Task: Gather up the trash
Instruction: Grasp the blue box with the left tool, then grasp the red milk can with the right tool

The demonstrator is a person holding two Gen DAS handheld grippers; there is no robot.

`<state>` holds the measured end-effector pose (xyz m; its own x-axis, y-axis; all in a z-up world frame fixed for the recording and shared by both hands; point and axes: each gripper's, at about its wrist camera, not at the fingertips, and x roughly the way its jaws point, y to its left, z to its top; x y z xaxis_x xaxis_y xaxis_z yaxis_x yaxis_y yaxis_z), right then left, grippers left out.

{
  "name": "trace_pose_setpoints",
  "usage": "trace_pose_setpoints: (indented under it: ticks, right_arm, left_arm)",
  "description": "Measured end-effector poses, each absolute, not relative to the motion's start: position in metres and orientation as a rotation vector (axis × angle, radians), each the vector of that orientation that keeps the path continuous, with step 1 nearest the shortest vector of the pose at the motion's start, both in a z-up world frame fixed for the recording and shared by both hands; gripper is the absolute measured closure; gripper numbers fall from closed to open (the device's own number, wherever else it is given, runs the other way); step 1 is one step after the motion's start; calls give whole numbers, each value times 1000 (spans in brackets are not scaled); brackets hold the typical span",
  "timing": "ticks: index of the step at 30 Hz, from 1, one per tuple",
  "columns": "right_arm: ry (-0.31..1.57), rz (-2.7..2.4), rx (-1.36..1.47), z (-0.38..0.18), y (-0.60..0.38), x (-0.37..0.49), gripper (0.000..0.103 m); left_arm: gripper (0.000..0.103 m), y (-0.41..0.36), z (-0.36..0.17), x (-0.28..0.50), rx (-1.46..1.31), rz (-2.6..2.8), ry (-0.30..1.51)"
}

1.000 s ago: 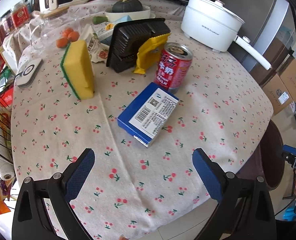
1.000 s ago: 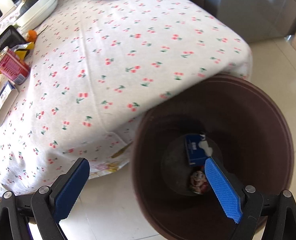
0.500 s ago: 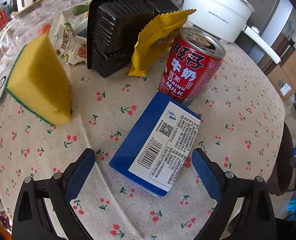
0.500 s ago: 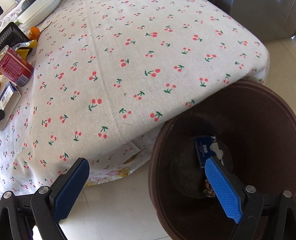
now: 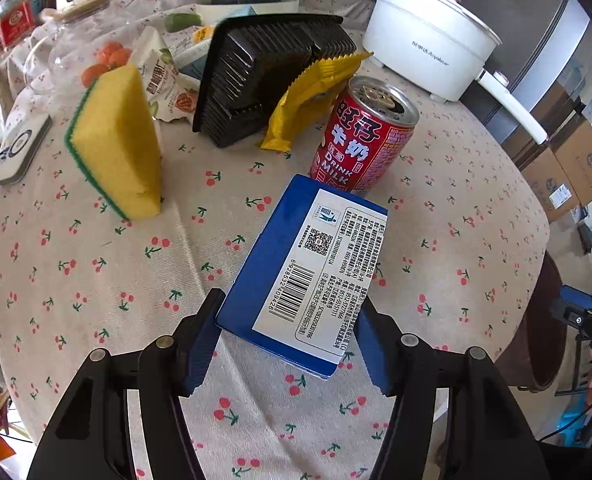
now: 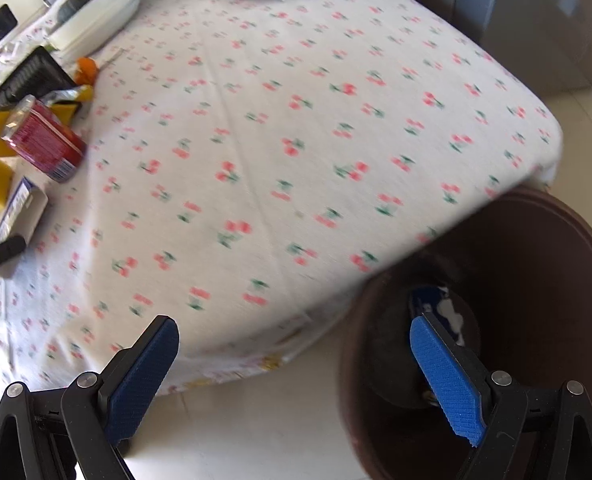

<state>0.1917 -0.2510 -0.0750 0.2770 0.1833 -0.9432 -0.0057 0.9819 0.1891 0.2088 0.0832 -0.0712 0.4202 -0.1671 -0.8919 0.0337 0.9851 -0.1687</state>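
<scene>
Left gripper: the left gripper (image 5: 286, 334) points down at the table, its jaws are closing, and the near end of the flat blue cardboard box with a white barcode label (image 5: 304, 268) is between the blue pads (image 5: 200, 344); the pads seem to touch the box sides, but I cannot tell if they already press it
Blue box: it lies on the cherry-print tablecloth (image 5: 96, 264), its far corner just beside the red milk drink can (image 5: 362, 136)
Can: upright, opened on top, near the yellow crumpled snack wrapper (image 5: 312, 96)
Wrapper: it leans on the black ribbed plastic tray (image 5: 264, 76), which stands tilted
Sponge: the yellow sponge with a green edge (image 5: 118, 144) stands on its side, left of the box and apart from it
Pot: the white electric pot with a long handle (image 5: 428, 36) is at the far right of the table
Right gripper: the right gripper (image 6: 292, 368) is released, jaws wide with nothing between them, over the table edge and the floor
Bin: the dark brown round plastic bin (image 6: 536, 240) stands on the floor by the table's right edge; some blue packet lies at its bottom, partly hidden
</scene>
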Motion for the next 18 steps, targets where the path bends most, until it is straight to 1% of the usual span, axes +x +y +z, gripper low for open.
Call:
trace_pose_setpoints:
  ticks: [10, 18]
  right_arm:
    - [1174, 195, 113, -65, -165, 215, 6]
    - [1066, 292, 72, -70, -83, 244, 6]
  left_arm:
    - [38, 129, -40, 160, -115, -29, 1062]
    - [38, 170, -42, 157, -173, 50, 1071]
